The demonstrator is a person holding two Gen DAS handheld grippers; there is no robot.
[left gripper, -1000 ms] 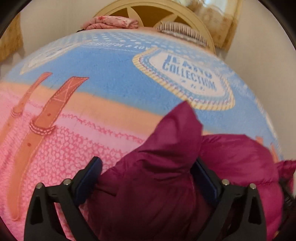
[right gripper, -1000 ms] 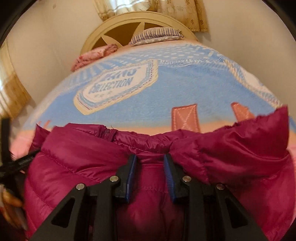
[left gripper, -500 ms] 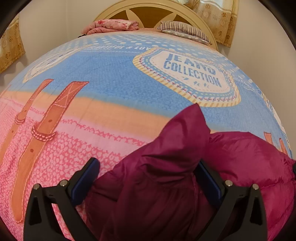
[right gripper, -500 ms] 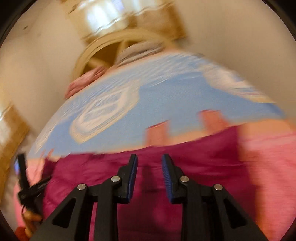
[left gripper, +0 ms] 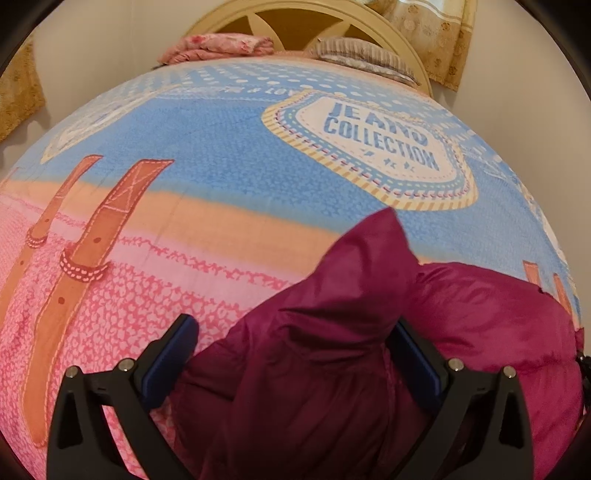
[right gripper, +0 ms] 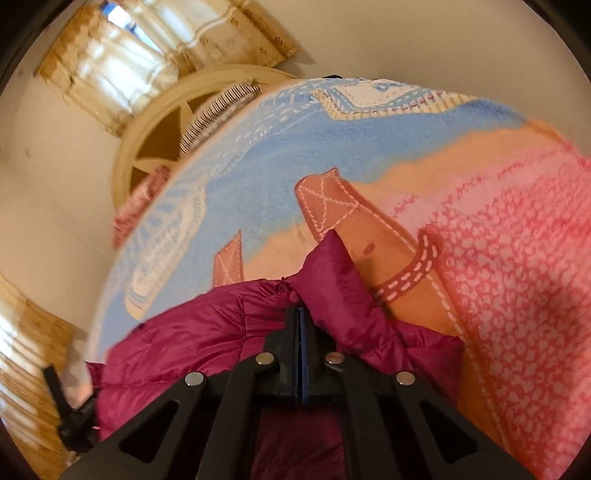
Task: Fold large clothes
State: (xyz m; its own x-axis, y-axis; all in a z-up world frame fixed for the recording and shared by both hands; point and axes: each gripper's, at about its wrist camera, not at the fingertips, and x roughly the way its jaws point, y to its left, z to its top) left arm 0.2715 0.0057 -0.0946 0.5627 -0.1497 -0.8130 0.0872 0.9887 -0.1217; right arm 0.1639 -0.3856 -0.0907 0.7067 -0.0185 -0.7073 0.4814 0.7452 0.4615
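Observation:
A dark magenta puffer jacket point(left gripper: 480, 317) lies bunched at the near edge of the bed. My left gripper point(left gripper: 293, 354) stands wide open over it. A raised fold of the jacket fills most of the gap and leans on the right-hand pad point(left gripper: 417, 358). The left-hand pad point(left gripper: 168, 356) sits at the fabric's edge over the bedspread. In the right wrist view my right gripper point(right gripper: 299, 317) is shut, pinching the jacket point(right gripper: 192, 343) at its far edge. A peak of fabric point(right gripper: 328, 266) stands up just past the tips.
A bedspread point(left gripper: 221, 155) in blue, orange and pink covers the bed. At the head, pillows point(left gripper: 221, 46) lean against a cream headboard point(left gripper: 332, 14). Curtains point(right gripper: 122, 62) hang behind it. Walls run close along both sides.
The right gripper slid to the right along the jacket's far edge, rolled, and its jaws closed on the fabric. The left gripper and its fold stayed put.

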